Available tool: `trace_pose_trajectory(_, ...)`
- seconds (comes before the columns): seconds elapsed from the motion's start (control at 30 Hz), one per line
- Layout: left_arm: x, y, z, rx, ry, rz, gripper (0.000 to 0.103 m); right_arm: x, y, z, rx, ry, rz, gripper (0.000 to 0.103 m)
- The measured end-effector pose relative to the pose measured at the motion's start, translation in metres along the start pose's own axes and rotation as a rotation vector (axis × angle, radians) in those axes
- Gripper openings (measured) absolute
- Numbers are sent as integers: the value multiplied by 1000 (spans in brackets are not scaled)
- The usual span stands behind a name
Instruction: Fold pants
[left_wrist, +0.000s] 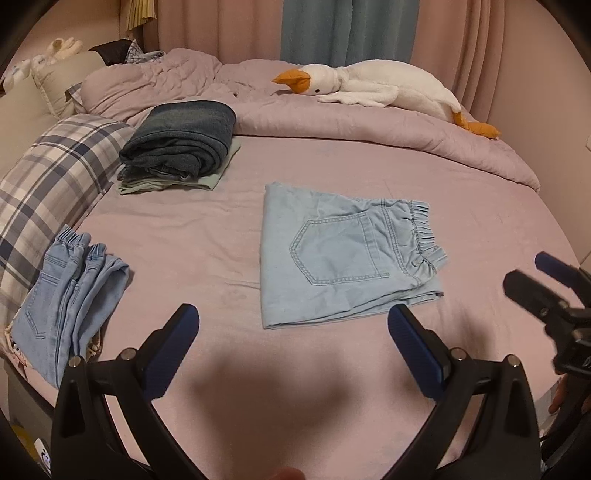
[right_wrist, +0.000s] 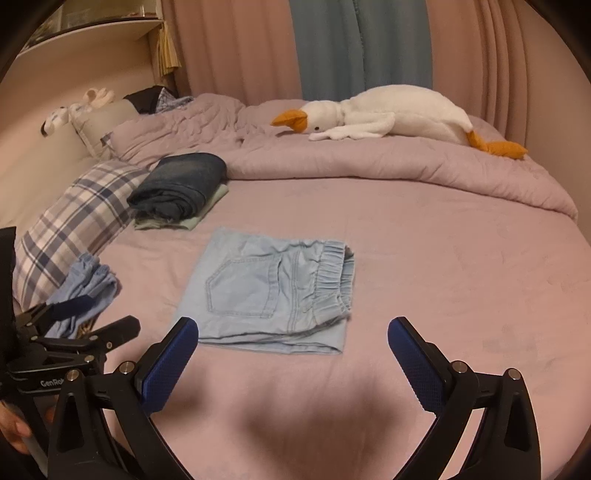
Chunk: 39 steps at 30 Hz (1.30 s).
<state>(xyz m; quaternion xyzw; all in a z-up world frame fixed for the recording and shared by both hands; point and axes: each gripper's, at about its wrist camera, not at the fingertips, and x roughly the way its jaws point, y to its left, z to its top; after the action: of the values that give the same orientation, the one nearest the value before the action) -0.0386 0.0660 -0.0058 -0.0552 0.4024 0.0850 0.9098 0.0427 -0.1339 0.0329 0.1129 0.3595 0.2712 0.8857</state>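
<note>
- The folded light-blue pants (left_wrist: 343, 254) lie flat on the pink bed sheet (left_wrist: 192, 236), a little right of centre in the left wrist view and just left of centre in the right wrist view (right_wrist: 269, 291).
- They form a compact rectangle, back pocket facing up, the gathered elastic waistband toward the right edge of the bundle.
- The left tool (left_wrist: 293, 325) hangs above the sheet at the bottom of its own view, its blue-padded jaws spread wide and released, with nothing between them; the pants lie just beyond its tips, untouched.
- The right tool (right_wrist: 291, 336) is likewise released, jaws wide apart and empty, with the near edge of the pants just beyond its tips.
- Each tool shows in the other's view: the right one at the right edge of the left wrist view (left_wrist: 535, 280), the left one at the lower left of the right wrist view (right_wrist: 92, 317).
- A second pair of light-blue jeans (left_wrist: 70, 299) lies crumpled at the lower left, beside a plaid pillow (left_wrist: 55, 173).
- A stack of folded dark clothes (left_wrist: 181, 140) sits in the upper left, well apart from the pants.
- A white plush goose (left_wrist: 373, 86) lies on the bunched duvet (left_wrist: 369, 129) at the top, before pink and blue curtains (left_wrist: 347, 29).
</note>
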Motion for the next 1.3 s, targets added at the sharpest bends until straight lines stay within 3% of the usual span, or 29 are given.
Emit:
trace_pose_trajectory(0.33, 14, -2, -5, 11, 38, 11, 102, 32, 6, -18, 2, 96, -33, 102)
trace_pose_trajectory(1.3, 11, -1, -3, 8, 17, -5, 102, 21, 11, -9, -24, 71, -51, 102)
